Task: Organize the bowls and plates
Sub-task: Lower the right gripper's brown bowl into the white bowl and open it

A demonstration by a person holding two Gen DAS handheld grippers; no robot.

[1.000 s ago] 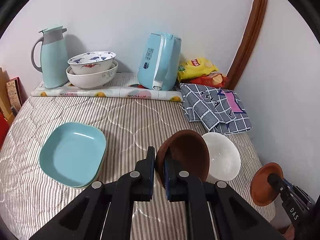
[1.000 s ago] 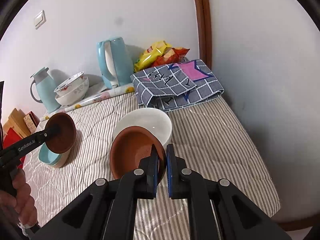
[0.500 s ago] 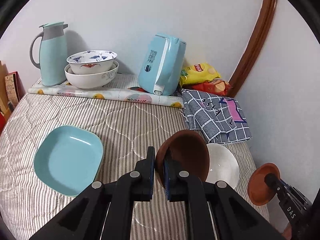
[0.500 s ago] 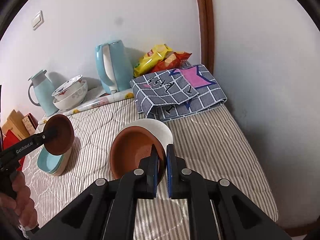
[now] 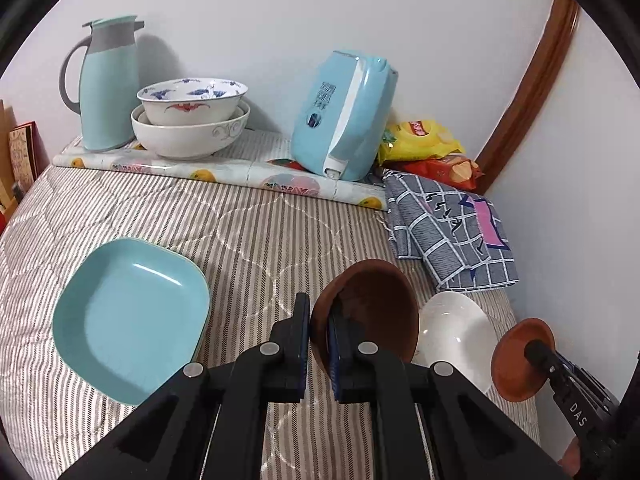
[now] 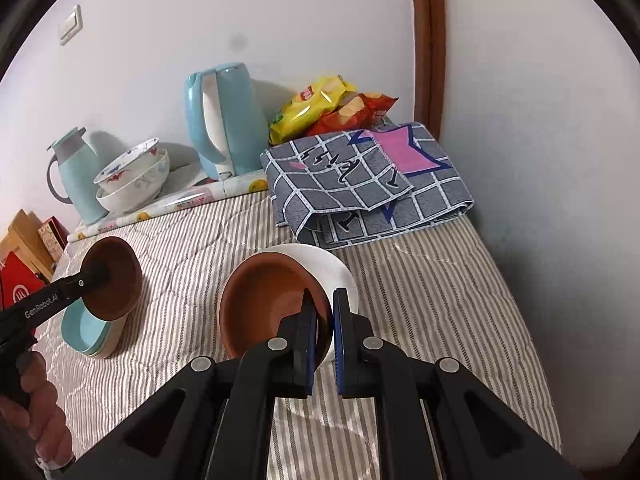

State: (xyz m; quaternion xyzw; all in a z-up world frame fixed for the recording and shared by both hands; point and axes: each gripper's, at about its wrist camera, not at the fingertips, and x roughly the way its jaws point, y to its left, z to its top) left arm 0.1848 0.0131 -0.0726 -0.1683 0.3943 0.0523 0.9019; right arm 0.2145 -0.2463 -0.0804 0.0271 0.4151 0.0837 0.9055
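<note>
While both jaws pinch brown bowl rims, only R view shows light switch (image 6: 71, 24); L gripper (image 5: 319, 330), R gripper (image 6: 324, 322).

White letters reading "DAS" run along the black arm of the right gripper (image 5: 538, 354) in the left wrist view, and "GenRobot.AI" is printed in white along the arm of the left gripper (image 6: 98, 276) in the right wrist view. The blue kettle (image 5: 344, 116) bears a block of dark print and a round mark, too small to read. The yellow snack bag (image 5: 420, 138) carries a red logo, and the checked cloth (image 6: 360, 176) has dark script; neither can be made out.
</note>
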